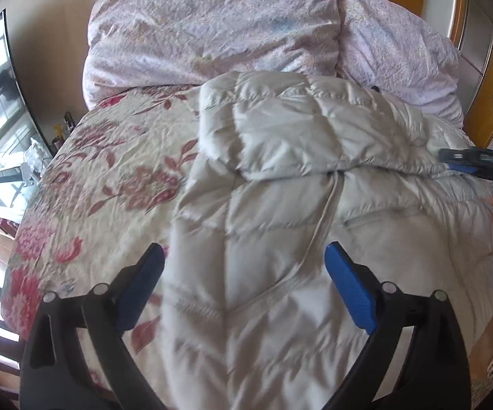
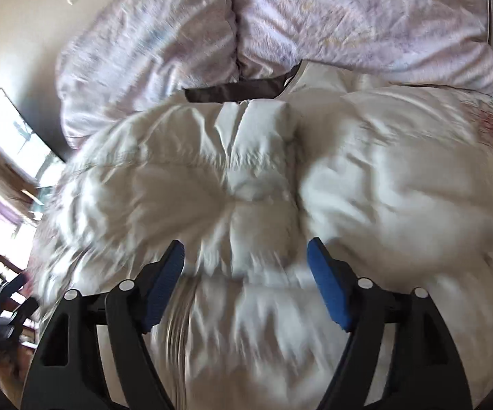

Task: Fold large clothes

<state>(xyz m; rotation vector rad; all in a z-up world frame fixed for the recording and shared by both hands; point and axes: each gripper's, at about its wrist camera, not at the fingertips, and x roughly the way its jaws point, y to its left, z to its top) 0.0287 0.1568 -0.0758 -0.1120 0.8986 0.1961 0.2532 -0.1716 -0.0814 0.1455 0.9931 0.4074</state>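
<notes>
The pale grey quilted puffer jacket (image 1: pixel 280 205), lying on the floral-print bedspread (image 1: pixel 103 171), should handle as light, soft and slippery, so the left gripper (image 1: pixel 244 283) and right gripper (image 2: pixel 245 275), both spread wide and empty, should pinch stitched seams or hem.

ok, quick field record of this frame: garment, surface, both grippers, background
garment: pale grey quilted down jacket, spread out, one part folded over the top
surface: cream bedspread with red floral print
left hand-held gripper: open, over the jacket's near part, holding nothing
right hand-held gripper: open, over the jacket, holding nothing; view motion-blurred
background: crumpled pale lilac duvet behind the jacket
contact: cannot tell whether the fingers touch the fabric
</notes>
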